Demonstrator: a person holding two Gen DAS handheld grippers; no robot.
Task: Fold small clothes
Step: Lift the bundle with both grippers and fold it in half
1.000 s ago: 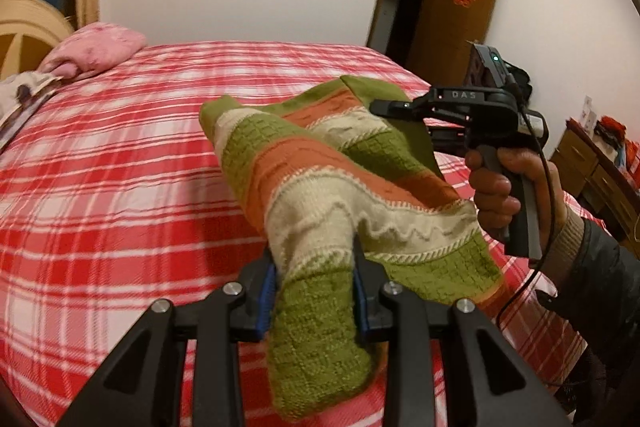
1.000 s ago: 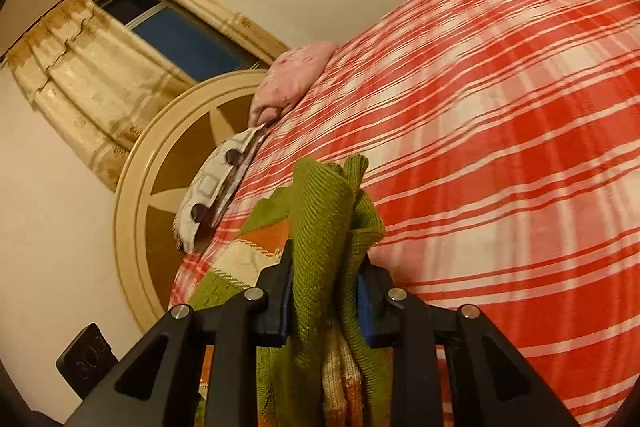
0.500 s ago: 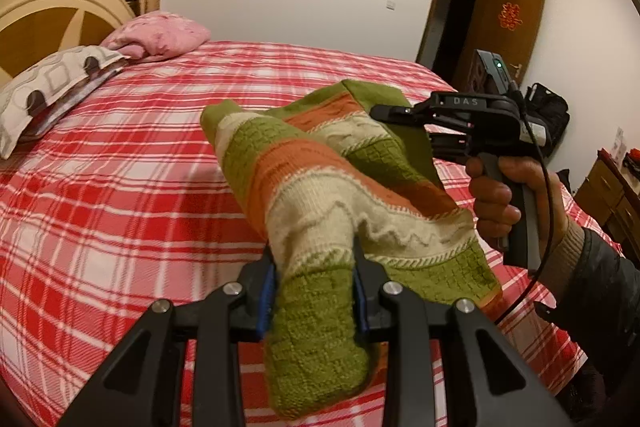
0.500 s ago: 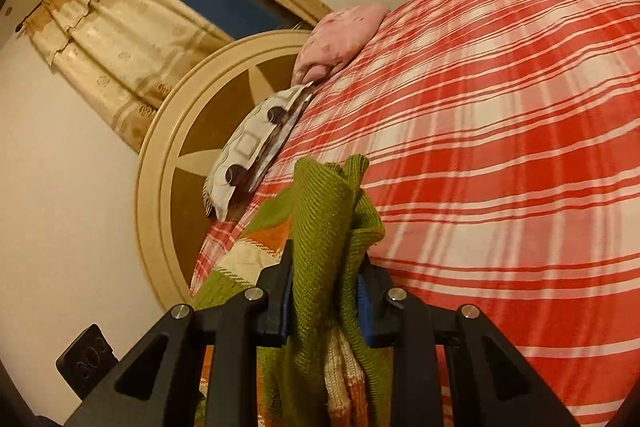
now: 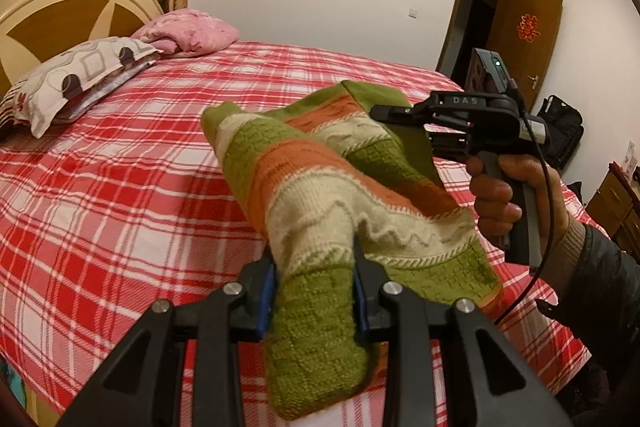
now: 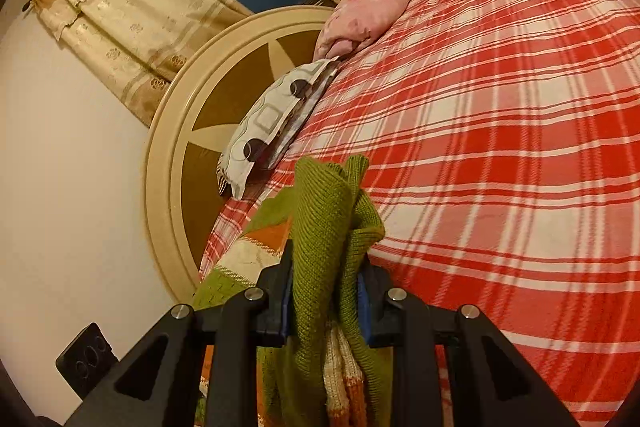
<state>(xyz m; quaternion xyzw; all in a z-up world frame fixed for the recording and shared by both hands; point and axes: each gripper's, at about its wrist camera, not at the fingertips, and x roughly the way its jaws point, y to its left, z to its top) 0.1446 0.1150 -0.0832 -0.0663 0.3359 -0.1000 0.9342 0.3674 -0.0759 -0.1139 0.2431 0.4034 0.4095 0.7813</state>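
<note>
A small knitted garment in green, orange and cream stripes hangs in the air over the bed, stretched between both grippers. My left gripper is shut on its near green end, the knit bunched between the blue pads. In the left wrist view my right gripper, held in a person's hand, pinches the far green edge. In the right wrist view the right gripper is shut on a bunched fold of the same garment, which droops below the jaws.
A red and white plaid bedspread covers the bed below. A patterned pillow and a pink pillow lie by the round headboard. A brown door, a black bag and a wooden dresser stand at the right.
Both grippers have swung across the bed with the garment held between them; headboard, pillows and window have come further into view. Grips are unchanged.
</note>
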